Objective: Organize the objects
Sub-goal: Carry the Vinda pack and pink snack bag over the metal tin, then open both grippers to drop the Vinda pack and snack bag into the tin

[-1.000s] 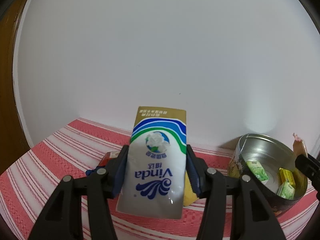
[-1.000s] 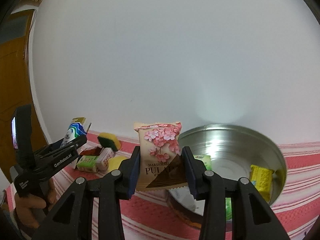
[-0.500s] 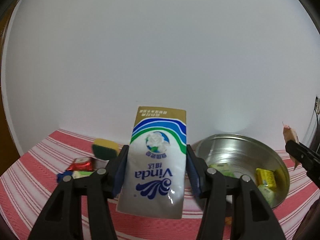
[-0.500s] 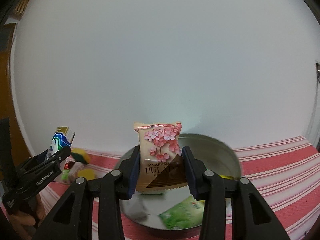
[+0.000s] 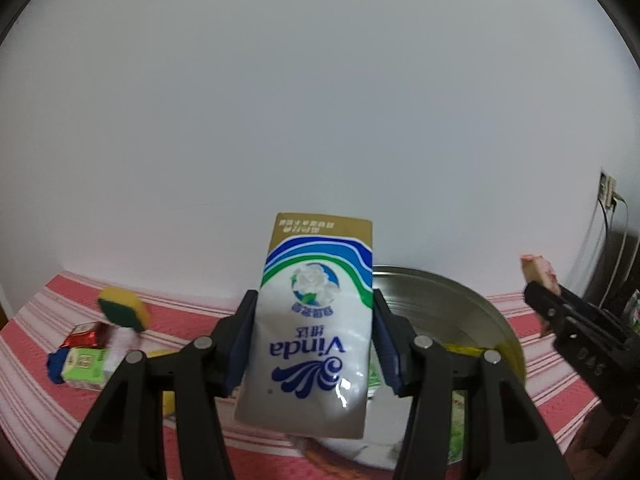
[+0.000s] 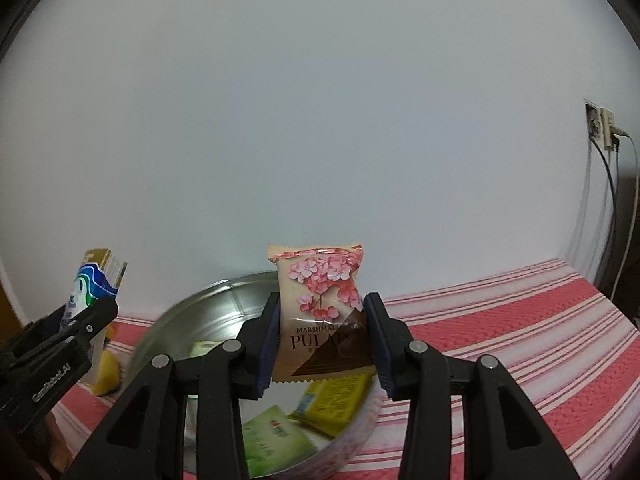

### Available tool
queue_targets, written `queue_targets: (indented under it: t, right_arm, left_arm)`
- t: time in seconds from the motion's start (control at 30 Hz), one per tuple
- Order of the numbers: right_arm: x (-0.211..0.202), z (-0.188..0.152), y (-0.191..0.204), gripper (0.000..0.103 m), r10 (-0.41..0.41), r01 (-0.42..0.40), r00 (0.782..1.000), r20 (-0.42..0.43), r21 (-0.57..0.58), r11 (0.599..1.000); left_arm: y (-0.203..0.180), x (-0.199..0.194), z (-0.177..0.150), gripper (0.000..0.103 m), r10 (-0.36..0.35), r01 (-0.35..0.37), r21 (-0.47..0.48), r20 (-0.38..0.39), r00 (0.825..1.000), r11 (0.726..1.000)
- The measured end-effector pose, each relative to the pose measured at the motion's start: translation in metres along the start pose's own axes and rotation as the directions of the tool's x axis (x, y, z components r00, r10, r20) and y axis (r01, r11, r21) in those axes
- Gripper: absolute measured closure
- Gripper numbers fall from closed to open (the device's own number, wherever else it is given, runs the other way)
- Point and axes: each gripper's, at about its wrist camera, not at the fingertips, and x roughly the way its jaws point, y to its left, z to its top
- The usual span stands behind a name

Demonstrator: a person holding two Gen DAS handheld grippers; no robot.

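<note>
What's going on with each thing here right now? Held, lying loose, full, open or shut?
Left gripper: shut on the tissue pack.
Tissue pack: held upright between the fingers, print upside down.
Right gripper: shut on the marshmallow packet.
Marshmallow packet: held upright, sealed.
Tin: open, holding a yellow packet and a green packet.
Sponge: lying loose on the striped cloth.

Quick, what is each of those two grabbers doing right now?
Left gripper: jaws closed on the Vinda tissue pack.
Right gripper: jaws closed on the marshmallow snack packet.
</note>
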Motion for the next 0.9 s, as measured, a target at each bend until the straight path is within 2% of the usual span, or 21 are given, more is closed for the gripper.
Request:
queue_targets:
  t: [0.27,0.57,0.8,0.9]
  right_arm:
    - [0.007,-0.007,-0.003,0.059,-0.042,0.041,0.999,-0.032,-0.017,0.999]
    - [0.021,-0.013,0.004,0.059,-0.056,0.054,0.996,-0.072,-0.034,0.998]
    - [0.017,-0.017,0.005,0.059,-0.050,0.046,0.994,-0.100,-0.037,0.998]
    - [0.019,-0.018,-0.003,0.059,-0.045,0.041,0.992,-0.114,-0.038,0.998]
  left_arm:
    - [-0.027,0.024,-0.016,0.050,-0.021,0.024,0.039,-0.064,0.998,0.999]
    - [-0.024,0.039,-0.028,0.050,0.006,-0.001,0.044,-0.111,0.994,0.999]
    - [-0.028,0.043,-0.036,0.050,0.023,-0.016,0.058,-0.127,0.992,0.998]
    - [-0.030,0.046,-0.038,0.050,0.030,-0.022,0.060,-0.136,0.990,0.998]
